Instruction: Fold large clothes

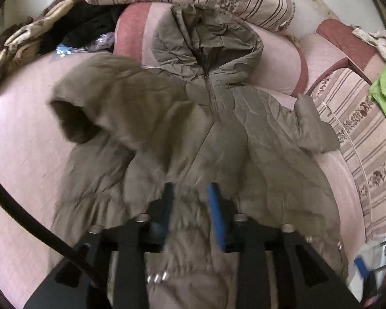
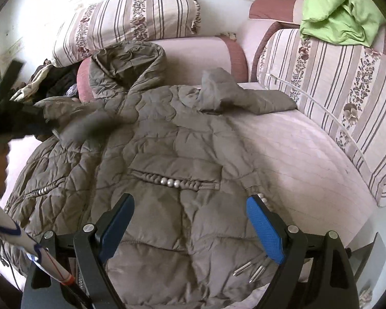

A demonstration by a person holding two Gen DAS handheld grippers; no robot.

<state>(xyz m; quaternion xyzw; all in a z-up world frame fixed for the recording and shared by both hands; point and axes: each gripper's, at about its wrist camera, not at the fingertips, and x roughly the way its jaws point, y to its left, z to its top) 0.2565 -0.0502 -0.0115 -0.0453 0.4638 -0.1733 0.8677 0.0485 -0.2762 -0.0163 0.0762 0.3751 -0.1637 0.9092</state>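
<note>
The olive-brown puffer jacket (image 2: pixel 167 154) lies front-up and zipped on the pink sofa seat (image 2: pixel 296 149), its hood (image 2: pixel 126 69) propped against the backrest and its hem toward the camera; that spread makes sense as the base for a fold, since the body is flat while the sleeves are being brought in; the sleeve on the right of the view (image 2: pixel 234 95) lies bent across the shoulder, while the sleeve on the left (image 1: pixel 95 110) looks lifted and blurred, its cuff opening dark and facing out, which I judge to be a fold in motion; the left gripper (image 1: pixel 190 206) has its blue-padded fingers drawn close with a bunch of jacket fabric between them, so it reads as clamped on the jacket, probably to carry that side over the front; the right gripper (image 2: pixel 190 221) hovers over the lower body with its fingers wide apart and nothing between them, seemingly ready to pin or take the hem; a pocket trimmed with beads (image 2: pixel 171 181) sits just ahead of it; outward, striped floral cushions (image 2: pixel 131 23) line the back, a green garment (image 2: pixel 339 18) is heaped on the sofa arm, and dark clothes (image 1: pixel 87 25) pile at the far left.
</note>
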